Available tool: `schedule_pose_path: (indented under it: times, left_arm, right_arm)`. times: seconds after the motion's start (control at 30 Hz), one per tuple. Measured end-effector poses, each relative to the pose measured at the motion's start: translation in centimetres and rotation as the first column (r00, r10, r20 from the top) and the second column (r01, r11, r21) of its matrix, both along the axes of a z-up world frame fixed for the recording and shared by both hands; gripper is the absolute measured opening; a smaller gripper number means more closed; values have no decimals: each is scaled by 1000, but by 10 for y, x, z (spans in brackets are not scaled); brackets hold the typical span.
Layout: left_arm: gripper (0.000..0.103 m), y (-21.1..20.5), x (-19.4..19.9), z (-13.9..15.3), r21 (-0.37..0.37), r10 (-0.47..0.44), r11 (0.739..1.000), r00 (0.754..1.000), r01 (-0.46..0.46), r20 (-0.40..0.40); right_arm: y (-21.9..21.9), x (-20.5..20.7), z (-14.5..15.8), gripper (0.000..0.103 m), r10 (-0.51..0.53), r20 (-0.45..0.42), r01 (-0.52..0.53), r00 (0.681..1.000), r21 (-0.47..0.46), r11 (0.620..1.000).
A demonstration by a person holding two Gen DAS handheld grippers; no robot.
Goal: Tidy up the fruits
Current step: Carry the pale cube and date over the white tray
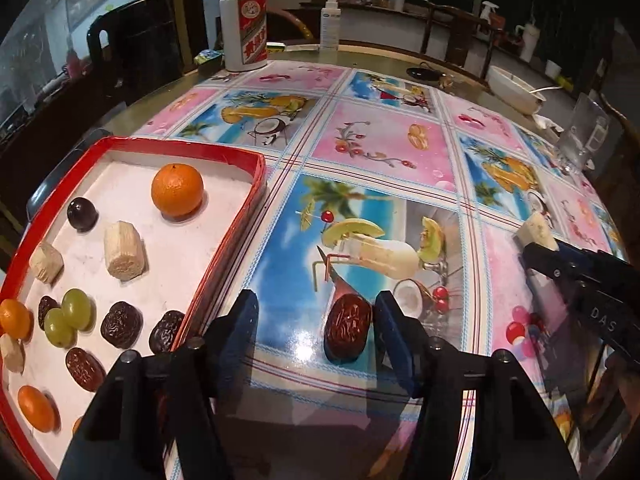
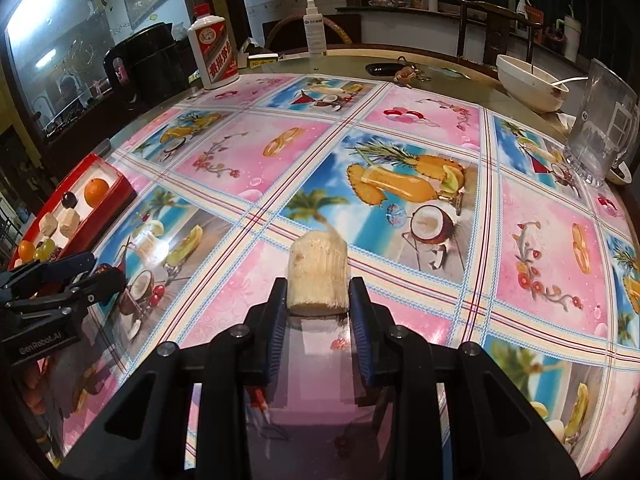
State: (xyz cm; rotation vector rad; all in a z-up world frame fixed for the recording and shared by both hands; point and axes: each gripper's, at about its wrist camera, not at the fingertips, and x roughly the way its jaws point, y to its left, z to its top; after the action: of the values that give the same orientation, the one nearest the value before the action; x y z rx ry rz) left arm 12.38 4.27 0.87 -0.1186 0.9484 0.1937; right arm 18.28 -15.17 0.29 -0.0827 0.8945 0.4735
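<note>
Fingers (image 2: 277,308) of the right gripper (image 2: 318,300) clamp a pale cut sugarcane chunk (image 2: 318,274); the left gripper (image 1: 316,328) gapes wide around a wrinkled dark-red date (image 1: 347,330) on the desk (image 1: 380,148), beside the red-rimmed tray (image 1: 244,216).

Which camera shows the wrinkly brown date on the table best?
The left wrist view: the date lies large and sharp on the tablecloth between the open left claw fingers. In the right wrist view, the left claw mostly hides it, leaving only a dark sliver.
</note>
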Motion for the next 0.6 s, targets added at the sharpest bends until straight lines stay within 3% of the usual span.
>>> schedule_pose_path:
  times: [0.07,0.13,0.6]
  left_arm:
    - [43,0,-2,-1,19,1,1000,1000,-1,12]
    - [19,0,-5,0,19,-25,1000,999,25,26]
    - [19,-24,-48,1,10,-118,993,993,118,15]
  right_arm:
    - [1,1,0,32,8,8,-8,1000,-10,1000]
    - [3,0,0,32,22,23,-22,999,-26,999]
    - [-21,-34,5,31,14,-2,-14,1000,38,999]
